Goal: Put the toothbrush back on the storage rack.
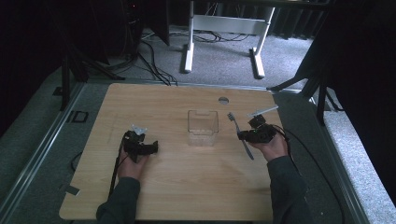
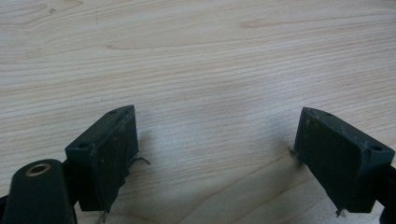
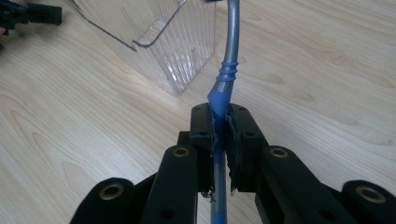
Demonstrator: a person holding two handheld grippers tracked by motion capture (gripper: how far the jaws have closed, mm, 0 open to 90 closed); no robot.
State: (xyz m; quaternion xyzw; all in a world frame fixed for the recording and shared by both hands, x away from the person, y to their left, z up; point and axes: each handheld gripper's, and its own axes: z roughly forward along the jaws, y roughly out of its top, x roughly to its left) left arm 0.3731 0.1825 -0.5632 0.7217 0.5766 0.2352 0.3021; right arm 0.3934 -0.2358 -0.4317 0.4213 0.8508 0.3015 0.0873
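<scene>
A grey and blue toothbrush (image 1: 242, 134) is clamped in my right gripper (image 1: 243, 135) to the right of a clear plastic box (image 1: 202, 127). In the right gripper view the jaws press on the toothbrush's blue handle (image 3: 221, 95), and its grey neck rises past the clear box (image 3: 175, 46). My left gripper (image 1: 152, 147) rests on the wooden table (image 1: 187, 186) left of the box, with a hand around it. In the left gripper view its fingers (image 2: 109, 156) stand wide apart over bare wood, nothing between them.
A round cable hole (image 1: 223, 100) sits near the table's far edge. Beyond the table stands a white desk frame (image 1: 224, 37) on grey carpet, with cables on the floor. Cables trail from both grippers toward the near edge.
</scene>
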